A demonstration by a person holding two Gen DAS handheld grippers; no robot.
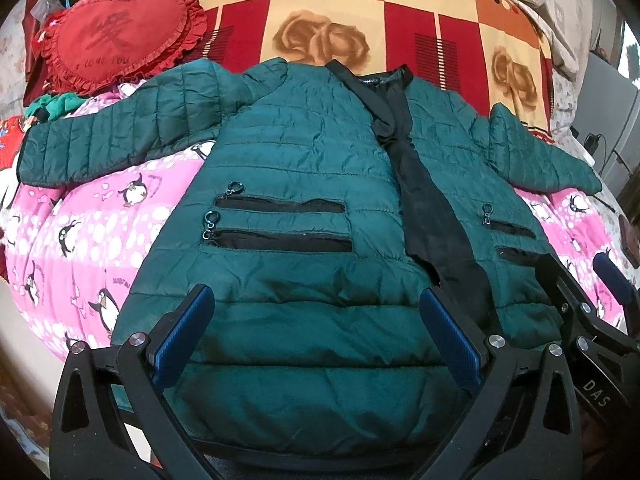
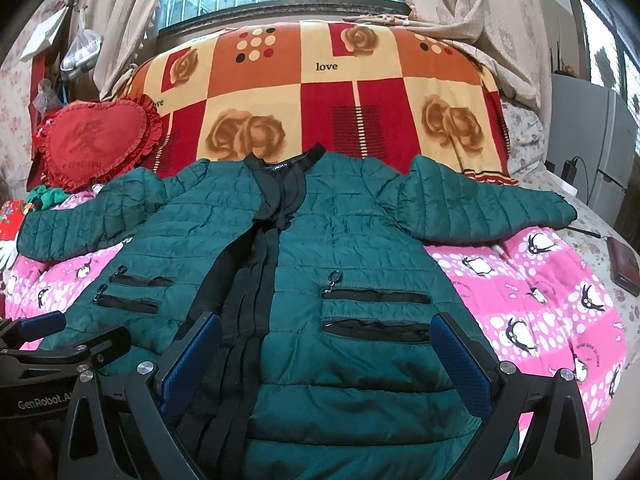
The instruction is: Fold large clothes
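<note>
Red heart pillow (image 1: 116,38) far left on the bed (image 1: 80,220). Green quilted jacket (image 1: 304,184) spread front-up, sleeves out, over the pink penguin blanket. Left gripper (image 1: 320,336) above the hem, jaws wide, empty. Right gripper (image 2: 328,356) beside it, jaws wide, empty.

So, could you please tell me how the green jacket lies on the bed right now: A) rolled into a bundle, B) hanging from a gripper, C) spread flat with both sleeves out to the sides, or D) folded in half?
C: the green jacket lies front up on the pink penguin blanket, a sleeve stretched out to each side, while the left gripper and right gripper are both open above its hem.
</note>
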